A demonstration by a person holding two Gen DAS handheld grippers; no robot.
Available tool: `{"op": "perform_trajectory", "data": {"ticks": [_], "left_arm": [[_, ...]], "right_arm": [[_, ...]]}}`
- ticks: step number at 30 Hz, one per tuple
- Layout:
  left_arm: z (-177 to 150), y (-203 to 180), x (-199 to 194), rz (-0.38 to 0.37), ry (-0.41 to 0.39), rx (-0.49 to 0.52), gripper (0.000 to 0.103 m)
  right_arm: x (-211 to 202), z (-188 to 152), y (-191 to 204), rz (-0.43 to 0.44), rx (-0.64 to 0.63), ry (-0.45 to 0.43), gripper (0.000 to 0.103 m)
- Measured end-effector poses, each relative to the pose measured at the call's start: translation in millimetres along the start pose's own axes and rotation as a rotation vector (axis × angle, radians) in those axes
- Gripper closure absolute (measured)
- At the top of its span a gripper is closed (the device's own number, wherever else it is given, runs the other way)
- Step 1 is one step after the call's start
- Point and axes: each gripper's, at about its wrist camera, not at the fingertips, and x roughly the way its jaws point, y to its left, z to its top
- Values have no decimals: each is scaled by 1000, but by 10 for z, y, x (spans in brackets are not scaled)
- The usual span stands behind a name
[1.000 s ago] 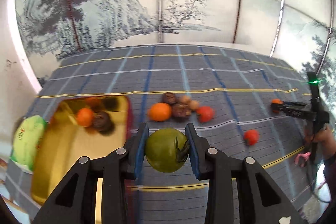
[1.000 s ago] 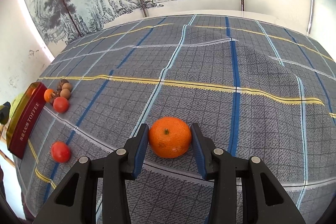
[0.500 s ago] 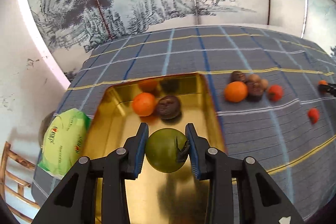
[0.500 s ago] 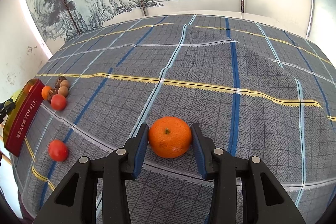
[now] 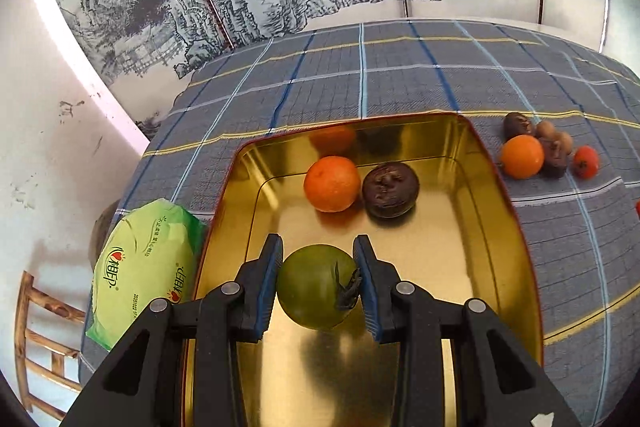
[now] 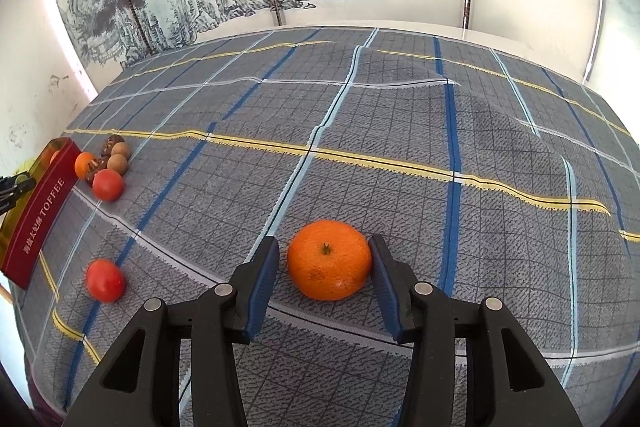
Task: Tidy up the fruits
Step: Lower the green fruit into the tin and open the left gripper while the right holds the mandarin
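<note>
My left gripper is shut on a green tomato and holds it just above the floor of the gold tin. An orange and a dark wrinkled fruit lie side by side at the far end of the tin. My right gripper points down at the checked cloth, and its jaws are opening around a second orange. That orange rests on the cloth, with a gap showing at the left pad.
Right of the tin lies a cluster: an orange, dark fruits, brown nuts and a red tomato. Another red tomato lies alone nearer the front edge. A green packet sits left of the tin, with a wooden chair beyond the table's edge.
My left gripper carried the green tomato leftward from over the cloth to over the tin and sank lower. The right gripper's jaws widened off the orange, which stays on the cloth.
</note>
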Motion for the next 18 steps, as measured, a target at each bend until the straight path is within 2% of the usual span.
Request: {"op": "perform_trajectory", "data": {"ticks": [18], "left_arm": [[10, 97, 70, 30, 39, -27, 69]], "right_arm": [[31, 11, 98, -30, -40, 9, 50]]}}
